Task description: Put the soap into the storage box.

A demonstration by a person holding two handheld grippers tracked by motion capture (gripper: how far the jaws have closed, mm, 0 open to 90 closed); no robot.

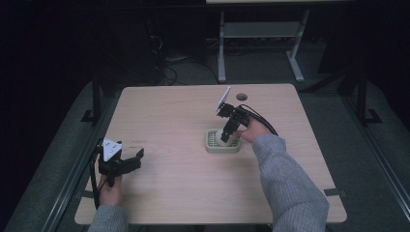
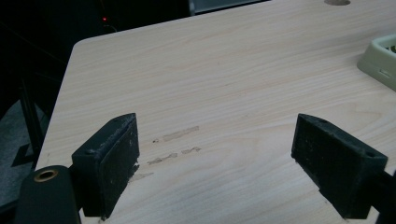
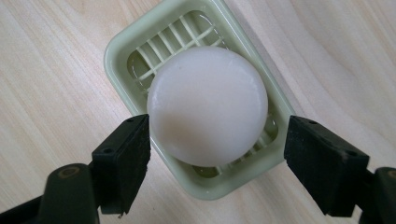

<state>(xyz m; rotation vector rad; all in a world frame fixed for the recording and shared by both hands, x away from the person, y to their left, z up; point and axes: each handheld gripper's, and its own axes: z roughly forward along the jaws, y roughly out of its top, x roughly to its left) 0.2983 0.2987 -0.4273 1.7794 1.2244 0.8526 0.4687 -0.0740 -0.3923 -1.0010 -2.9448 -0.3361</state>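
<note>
A round white soap bar rests in a pale green slatted soap dish on the wooden table. My right gripper points down over the dish, open, with a jaw on either side of the bar; the left jaw is at the bar's edge and the right jaw stands clear of it. In the high view the right gripper is right above the dish. My left gripper is held low near the table's front left, open, with nothing between its jaws.
A round cable hole lies near the table's far edge. A corner of the dish shows at the right of the left gripper view. Faint scuff marks mark the wood. A desk frame stands on the dark floor beyond.
</note>
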